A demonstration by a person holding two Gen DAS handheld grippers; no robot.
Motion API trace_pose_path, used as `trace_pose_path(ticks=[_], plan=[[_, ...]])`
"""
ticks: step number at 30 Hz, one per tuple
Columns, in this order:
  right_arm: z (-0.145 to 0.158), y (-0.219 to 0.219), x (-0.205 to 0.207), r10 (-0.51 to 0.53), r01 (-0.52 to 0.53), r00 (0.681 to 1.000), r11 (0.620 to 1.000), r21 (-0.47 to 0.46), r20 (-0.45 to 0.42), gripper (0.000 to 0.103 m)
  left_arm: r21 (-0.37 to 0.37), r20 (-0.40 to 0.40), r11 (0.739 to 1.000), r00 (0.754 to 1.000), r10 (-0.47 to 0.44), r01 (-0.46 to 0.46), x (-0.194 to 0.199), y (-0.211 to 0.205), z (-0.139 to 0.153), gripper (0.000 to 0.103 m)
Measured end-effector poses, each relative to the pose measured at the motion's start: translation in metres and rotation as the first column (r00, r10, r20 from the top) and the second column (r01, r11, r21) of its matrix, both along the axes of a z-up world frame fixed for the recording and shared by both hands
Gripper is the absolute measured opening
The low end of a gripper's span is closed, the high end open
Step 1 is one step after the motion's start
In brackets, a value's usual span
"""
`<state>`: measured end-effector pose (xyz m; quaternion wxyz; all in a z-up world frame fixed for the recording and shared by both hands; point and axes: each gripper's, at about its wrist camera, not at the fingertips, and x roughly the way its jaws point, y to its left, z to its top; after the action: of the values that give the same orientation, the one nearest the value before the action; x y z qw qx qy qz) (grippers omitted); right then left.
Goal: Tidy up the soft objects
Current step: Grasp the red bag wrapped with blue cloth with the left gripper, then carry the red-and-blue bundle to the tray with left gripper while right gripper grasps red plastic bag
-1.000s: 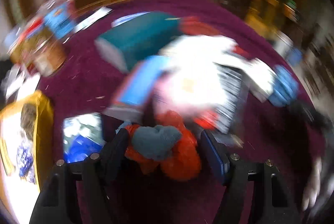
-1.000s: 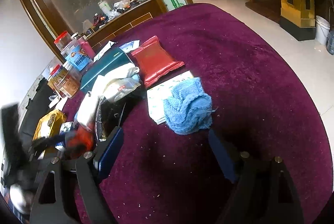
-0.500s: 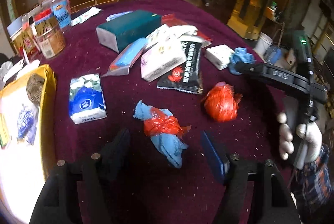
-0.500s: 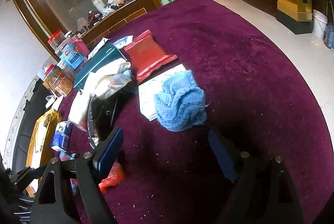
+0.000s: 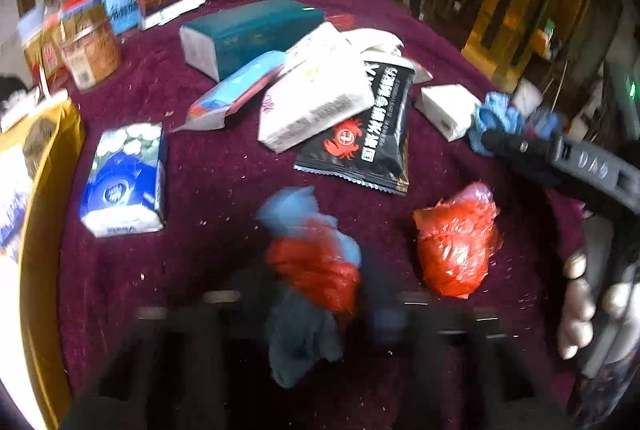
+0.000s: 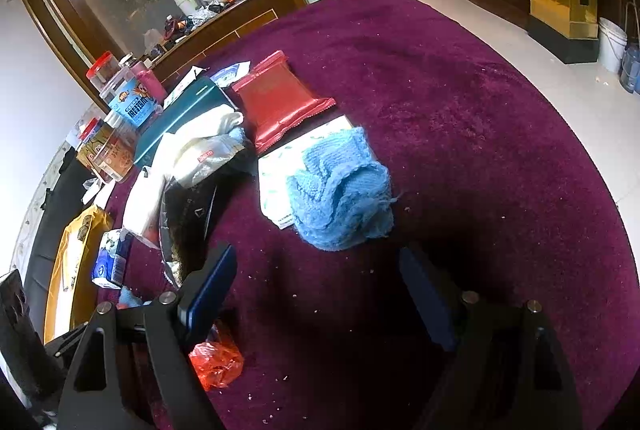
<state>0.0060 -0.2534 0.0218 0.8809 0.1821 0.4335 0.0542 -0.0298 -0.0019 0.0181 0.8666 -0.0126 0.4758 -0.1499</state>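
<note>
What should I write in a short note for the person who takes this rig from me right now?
Left tool: jaws closing around the blue cloth wrapped in red plastic; picture blurred, so the grip is not confirmed.
Right tool: open, empty, hovering just short of the blue knitted cloth, which lies partly on a white packet.
A red plastic bundle lies loose on the purple tablecloth.
Done: nothing visibly sorted.
Left: secure the wrapped cloth, then gather the knitted cloth and red bundle.
</note>
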Motion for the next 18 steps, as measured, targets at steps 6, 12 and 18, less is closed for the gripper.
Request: trace_pose_path(ticks=[6,12,18], plan=[[-0.001,0.004,0.002,0.012,-0.012,1.0,1.0,-0.018,0.007,0.091,-0.142,0.014,0.989,0.999,0.048,-0.046,-0.026,0.03,0.02,0.036],[-0.002,0.007,0.004,0.029,-0.029,0.999,0.999,-0.027,0.014,0.097,-0.244,0.064,0.968,0.995,0.08,-0.062,-0.051,0.053,0.041,0.036],[-0.003,0.01,0.005,0.031,-0.031,0.999,0.998,-0.049,0.014,0.097,-0.3,0.115,0.953,0.99,0.081,-0.044,-0.067,0.075,0.062,0.036]])
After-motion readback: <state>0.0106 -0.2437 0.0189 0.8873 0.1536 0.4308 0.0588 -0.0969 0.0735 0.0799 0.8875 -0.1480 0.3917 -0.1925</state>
